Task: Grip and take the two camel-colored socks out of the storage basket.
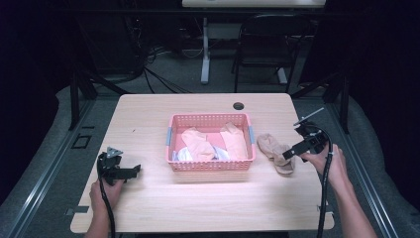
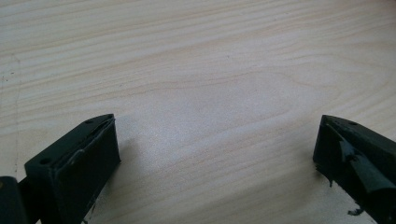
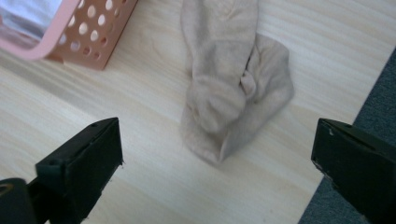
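Beige socks (image 3: pixel 233 88) lie free under the right gripper (image 3: pixel 215 154) (jaws spread, like the left gripper's (image 2: pixel 215 154)).

Room and background

Light wooden table (image 1: pixel 148 208) with a dark round hole (image 1: pixel 238 106) near its far edge. Grey carpet floor (image 1: pixel 178 74) around it. Beyond: black chair (image 1: pixel 262 44), white table leg (image 1: pixel 205 49), tangled black cables (image 1: pixel 148 59). Surroundings dark; tabletop brightly lit.
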### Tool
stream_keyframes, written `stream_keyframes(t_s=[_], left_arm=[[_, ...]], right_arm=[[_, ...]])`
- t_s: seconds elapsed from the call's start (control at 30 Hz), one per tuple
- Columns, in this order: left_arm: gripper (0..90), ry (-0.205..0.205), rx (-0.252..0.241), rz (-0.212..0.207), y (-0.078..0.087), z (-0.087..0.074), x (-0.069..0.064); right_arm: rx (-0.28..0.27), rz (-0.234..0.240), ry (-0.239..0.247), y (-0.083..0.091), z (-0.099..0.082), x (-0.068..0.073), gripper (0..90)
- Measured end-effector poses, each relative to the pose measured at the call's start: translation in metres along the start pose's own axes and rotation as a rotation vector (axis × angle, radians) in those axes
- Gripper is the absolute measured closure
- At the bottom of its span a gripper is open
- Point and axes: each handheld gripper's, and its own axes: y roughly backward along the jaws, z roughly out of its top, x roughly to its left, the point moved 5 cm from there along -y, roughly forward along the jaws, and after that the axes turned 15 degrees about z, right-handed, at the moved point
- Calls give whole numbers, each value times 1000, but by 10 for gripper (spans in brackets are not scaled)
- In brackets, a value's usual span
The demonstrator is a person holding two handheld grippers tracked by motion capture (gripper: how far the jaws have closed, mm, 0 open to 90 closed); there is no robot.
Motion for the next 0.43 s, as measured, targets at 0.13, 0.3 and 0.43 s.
stream_keyframes(t_s=[0.13,0.3,0.43], left_arm=[[0,2,-1,0,0,0,0],[0,4,-1,0,0,0,0],[0,4,-1,-1,0,0,0]], right_arm=[[2,-26,-5,2,-20,-3,0],[0,-31,-40,-6,-35,-16,0],[24,-14,-62,-16,-39,-26,5]])
